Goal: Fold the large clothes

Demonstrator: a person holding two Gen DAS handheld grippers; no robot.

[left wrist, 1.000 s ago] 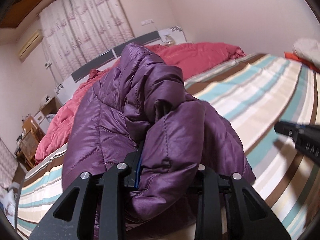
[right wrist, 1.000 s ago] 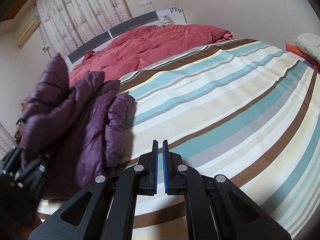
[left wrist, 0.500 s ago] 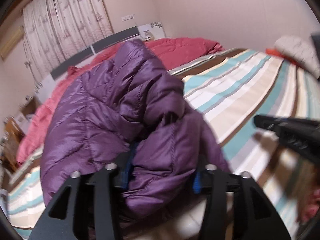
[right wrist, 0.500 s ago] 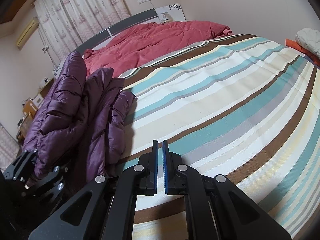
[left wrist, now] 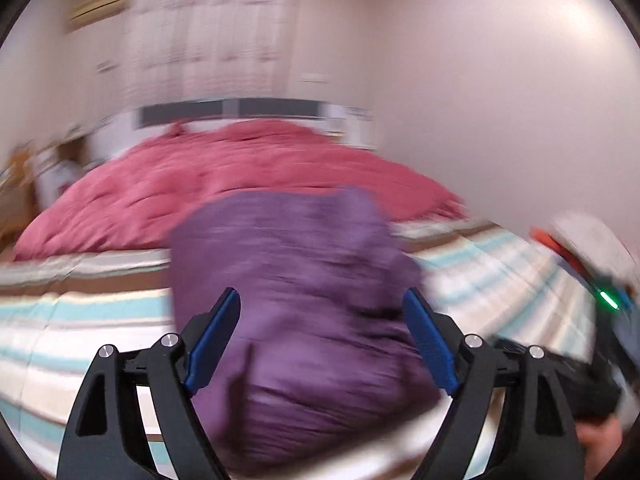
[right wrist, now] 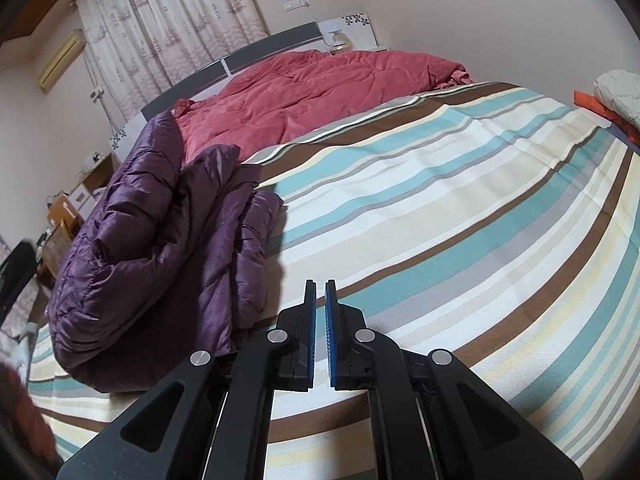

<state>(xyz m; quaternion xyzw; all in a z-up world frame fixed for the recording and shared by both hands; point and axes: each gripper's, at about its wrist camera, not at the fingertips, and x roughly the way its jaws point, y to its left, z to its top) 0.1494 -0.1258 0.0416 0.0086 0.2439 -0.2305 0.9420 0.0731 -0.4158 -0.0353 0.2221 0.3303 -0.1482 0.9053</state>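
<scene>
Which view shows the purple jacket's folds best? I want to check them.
The right wrist view: the purple jacket is sharp there, lying bunched on the striped bedspread. The left wrist view shows it blurred.

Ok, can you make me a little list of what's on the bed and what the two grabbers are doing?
place: bedroom, big bed with a striped sheet
jacket: purple puffy jacket, bunched up on the sheet's left side
blanket: red blanket, heaped by the headboard
left gripper: open, jaws have just been opening; nothing pinched, jacket lies beyond them
right gripper: shut, empty, over the sheet
pile: white and orange things at the far right edge
picture: left view is blurry
</scene>
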